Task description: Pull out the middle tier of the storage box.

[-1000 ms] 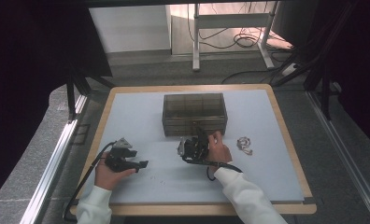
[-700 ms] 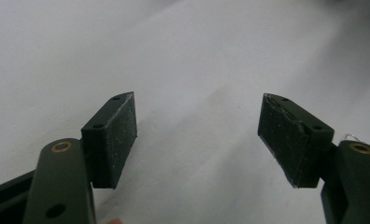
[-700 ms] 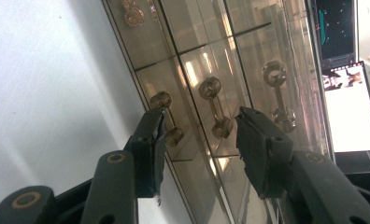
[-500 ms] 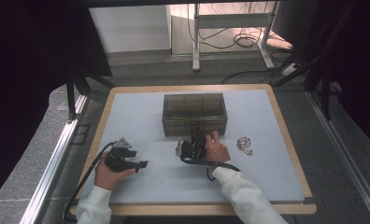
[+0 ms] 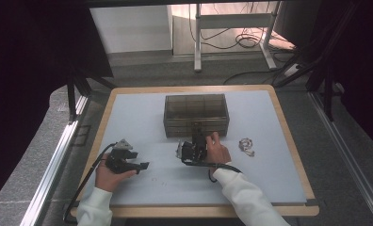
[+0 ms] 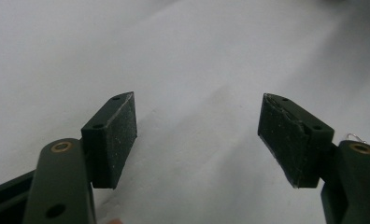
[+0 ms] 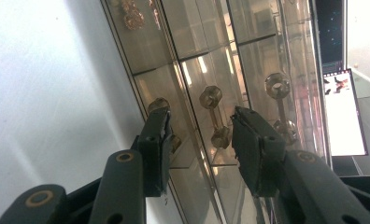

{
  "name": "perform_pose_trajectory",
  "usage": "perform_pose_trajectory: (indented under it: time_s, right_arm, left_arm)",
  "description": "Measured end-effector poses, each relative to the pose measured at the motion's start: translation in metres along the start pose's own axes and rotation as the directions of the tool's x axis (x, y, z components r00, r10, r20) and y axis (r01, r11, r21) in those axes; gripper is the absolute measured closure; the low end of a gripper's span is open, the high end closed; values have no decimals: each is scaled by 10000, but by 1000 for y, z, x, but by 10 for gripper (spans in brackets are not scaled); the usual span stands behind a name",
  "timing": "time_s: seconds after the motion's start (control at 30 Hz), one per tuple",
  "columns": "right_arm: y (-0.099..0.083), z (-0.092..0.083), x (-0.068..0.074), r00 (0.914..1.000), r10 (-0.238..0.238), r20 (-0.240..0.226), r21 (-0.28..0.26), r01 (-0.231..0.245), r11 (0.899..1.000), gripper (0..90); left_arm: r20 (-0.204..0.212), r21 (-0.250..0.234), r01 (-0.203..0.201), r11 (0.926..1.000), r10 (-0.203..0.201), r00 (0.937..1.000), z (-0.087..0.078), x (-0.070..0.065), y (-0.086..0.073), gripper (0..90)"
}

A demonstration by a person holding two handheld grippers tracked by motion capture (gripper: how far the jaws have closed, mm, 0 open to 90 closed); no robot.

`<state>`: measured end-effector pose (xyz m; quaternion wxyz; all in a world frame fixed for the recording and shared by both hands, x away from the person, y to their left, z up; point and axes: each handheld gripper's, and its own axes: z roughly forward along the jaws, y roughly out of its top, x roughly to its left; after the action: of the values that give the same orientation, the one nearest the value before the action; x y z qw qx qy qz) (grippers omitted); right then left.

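From above, a smoky clear drawer box [image 5: 196, 114] is sitting mid-table, well off the wooden rim [image 5: 290, 136], with the right gripper [image 5: 197, 137] at its front. The left gripper [image 6: 198, 135] is gaping over bare mat. The right gripper's [image 7: 199, 140] jaws, just closing, are straddling a drawer's brass knob [image 7: 214, 116], not yet pinching.

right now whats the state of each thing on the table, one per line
drawer box: upright on the mat, drawers shut
middle drawer knob: between the right gripper's fingers, not yet pinched
right gripper: at the box front, fingers part open, have just been closing
left gripper: open, nothing between the fingers, low over the mat
jewellery piece: loose on the mat, right of the box
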<state>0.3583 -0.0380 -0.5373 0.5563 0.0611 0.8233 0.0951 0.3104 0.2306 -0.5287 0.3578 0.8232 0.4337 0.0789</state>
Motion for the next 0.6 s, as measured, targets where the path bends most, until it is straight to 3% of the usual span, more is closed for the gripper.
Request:
perform_pose_trajectory:
  time_s: [0.6]
  right_arm:
    - [1,6,2,9991,-351,230,-34,352,9994,622]
  left_arm:
    - [9,-7,11,10000,-11,10000,0,0,0,287]
